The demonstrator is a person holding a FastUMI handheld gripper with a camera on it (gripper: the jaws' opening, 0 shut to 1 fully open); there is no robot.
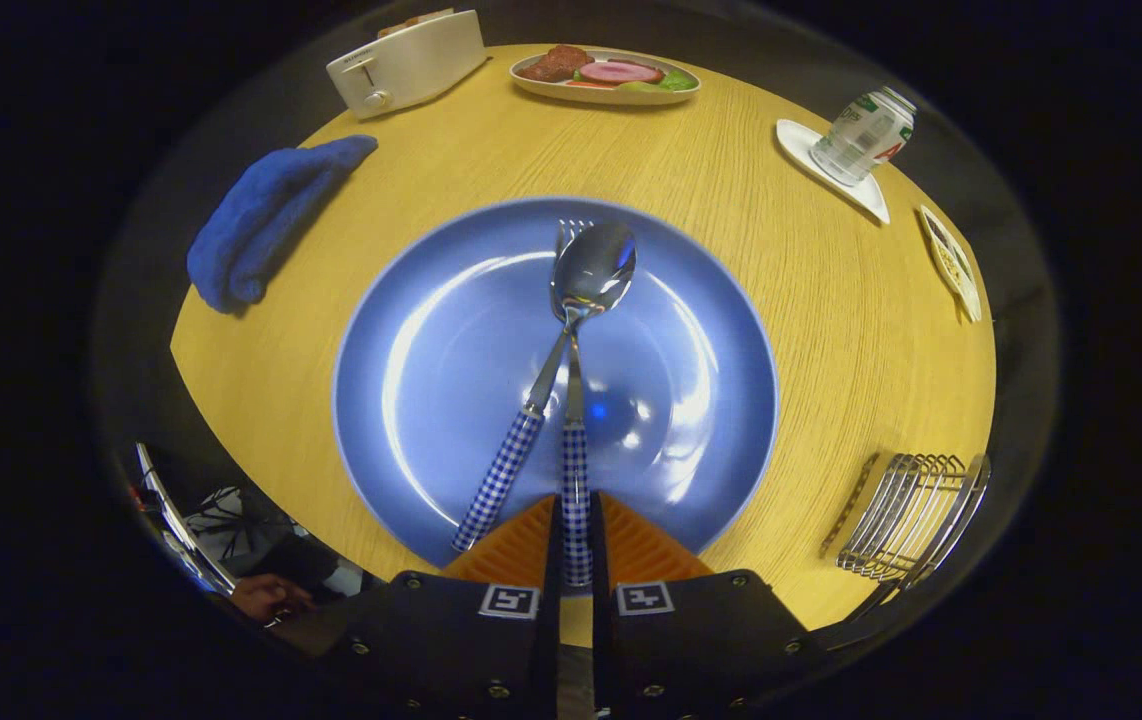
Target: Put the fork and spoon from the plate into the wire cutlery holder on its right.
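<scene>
We are at the beginning of the work. On the round wooden table (811, 330) the big blue plate (451, 350) lies just ahead of the fingers, and both pieces of cutlery are on it, so nothing is delivered yet. The wire cutlery holder (906, 515) stands to the right of the plate, near the table edge, apart from the plate, and we see no cutlery in it.

Our gripper (576, 545) is closed on the handle of one piece. Between its two fingers we see a checked handle that runs straight ahead over the plate. We judge this is the fork (576, 470), because its line goes under the spoon bowl to the tines that look out just beyond it. The fingers stand very close on both sides of the handle, so we judge the grasp is made, but whether the fork has left the plate we cannot tell.

The spoon (581, 290) crosses over the fork. Its checked handle end lies just left of the fingers, free of them, and its bowl rests above the tines at the far side of the plate.

So what is left is all: to carry the fork to the holder, and then the spoon. We think the spoon may move when the fork goes up, because they touch where they cross.
</scene>
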